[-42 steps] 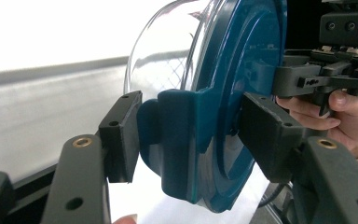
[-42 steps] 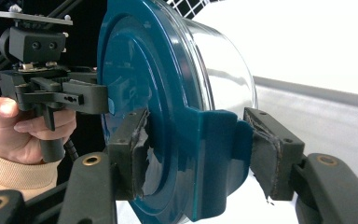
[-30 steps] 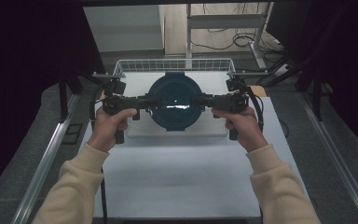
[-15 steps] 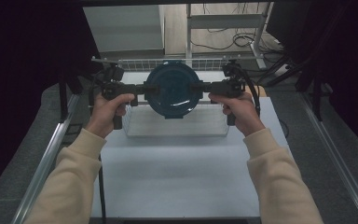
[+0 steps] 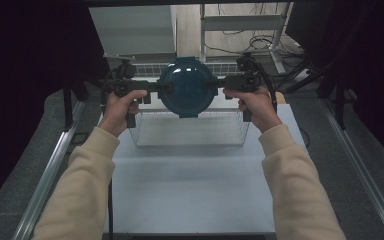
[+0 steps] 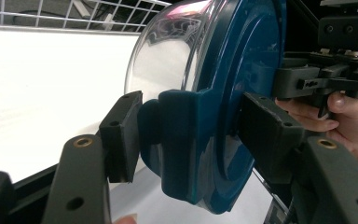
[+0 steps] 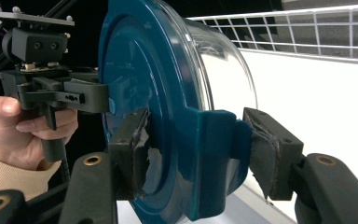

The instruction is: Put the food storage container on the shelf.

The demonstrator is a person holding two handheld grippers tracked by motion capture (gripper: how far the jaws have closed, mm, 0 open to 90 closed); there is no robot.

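A pale table (image 5: pixel 190 185) filled the middle of the high view, flanked by metal rails (image 5: pixel 55 165) and grey floor, with dark curtains at both sides. A wire basket (image 5: pixel 190 132) stood at the table's far end, and behind it were a shelf frame and loose cables on the floor. Two cream-sleeved forearms entered from below.

The container (image 5: pixel 186 87), a round clear bowl closed by a dark blue lid, was held in the air above the basket's far part, its lid facing the person. The left gripper (image 5: pixel 152 89) clamped the lid's left latch tab (image 6: pixel 182 140): one pad (image 6: pixel 121 135) pressed the bowl side and the other the lid face. The right gripper (image 5: pixel 219 83) likewise clamped the opposite tab (image 7: pixel 214 158), its jaws closed on lid and bowl edge. The worn pad (image 7: pixel 140 149) on the lid side appeared torn, though glare made this uncertain. Each gripper view also showed the other hand (image 6: pixel 349 116) beyond the lid.
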